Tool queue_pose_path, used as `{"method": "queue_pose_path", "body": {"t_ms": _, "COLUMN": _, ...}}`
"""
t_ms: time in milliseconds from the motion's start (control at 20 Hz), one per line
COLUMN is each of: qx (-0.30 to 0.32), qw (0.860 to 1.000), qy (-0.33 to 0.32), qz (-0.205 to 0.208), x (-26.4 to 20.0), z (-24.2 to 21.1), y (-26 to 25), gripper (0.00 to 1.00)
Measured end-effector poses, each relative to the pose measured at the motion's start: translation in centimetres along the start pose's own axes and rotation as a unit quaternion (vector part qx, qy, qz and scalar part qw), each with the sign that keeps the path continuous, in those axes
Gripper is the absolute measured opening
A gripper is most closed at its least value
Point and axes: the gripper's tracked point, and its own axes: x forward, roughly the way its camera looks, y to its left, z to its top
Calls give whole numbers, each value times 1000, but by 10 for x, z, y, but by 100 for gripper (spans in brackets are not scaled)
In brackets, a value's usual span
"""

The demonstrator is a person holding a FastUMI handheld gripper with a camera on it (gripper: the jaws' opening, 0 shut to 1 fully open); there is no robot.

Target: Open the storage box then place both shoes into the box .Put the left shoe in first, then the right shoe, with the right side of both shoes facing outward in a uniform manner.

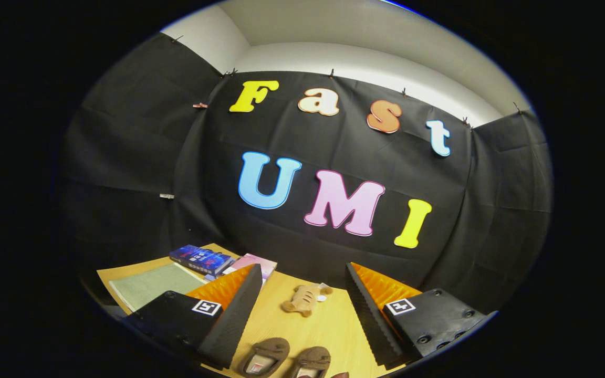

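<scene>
The gripper (pixel 302 294) is spread wide and holds nothing. Two brown shoes (pixel 287 361) lie side by side on the wooden table (pixel 329 325) between its fingers.

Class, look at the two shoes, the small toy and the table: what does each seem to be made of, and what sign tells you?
Two shoes, between the open gripper's fingers: probably suede or felt, matte brown, paler lining. Small toy: likely plush, soft tan with darker stripes. Table: wood or wood-look laminate, smooth, pale grain.
</scene>
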Motion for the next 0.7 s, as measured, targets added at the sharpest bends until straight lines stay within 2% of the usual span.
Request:
{"method": "queue_pose_path", "body": {"t_ms": 200, "qx": 47, "qw": 996, "qy": 23, "qz": 74, "x": 5, "z": -15, "y": 32, "gripper": 97}}
{"method": "queue_pose_path", "body": {"t_ms": 350, "qx": 107, "qw": 983, "qy": 53, "qz": 141, "x": 6, "z": -31, "y": 61, "gripper": 98}}
{"method": "queue_pose_path", "body": {"t_ms": 450, "qx": 167, "qw": 965, "qy": 73, "qz": 190, "x": 6, "z": -40, "y": 80, "gripper": 97}}
{"method": "queue_pose_path", "body": {"t_ms": 550, "qx": 234, "qw": 937, "qy": 100, "qz": 239, "x": 3, "z": -51, "y": 99, "gripper": 99}}
{"method": "queue_pose_path", "body": {"t_ms": 700, "qx": 318, "qw": 893, "qy": 133, "qz": 288, "x": 0, "z": -68, "y": 117, "gripper": 98}}
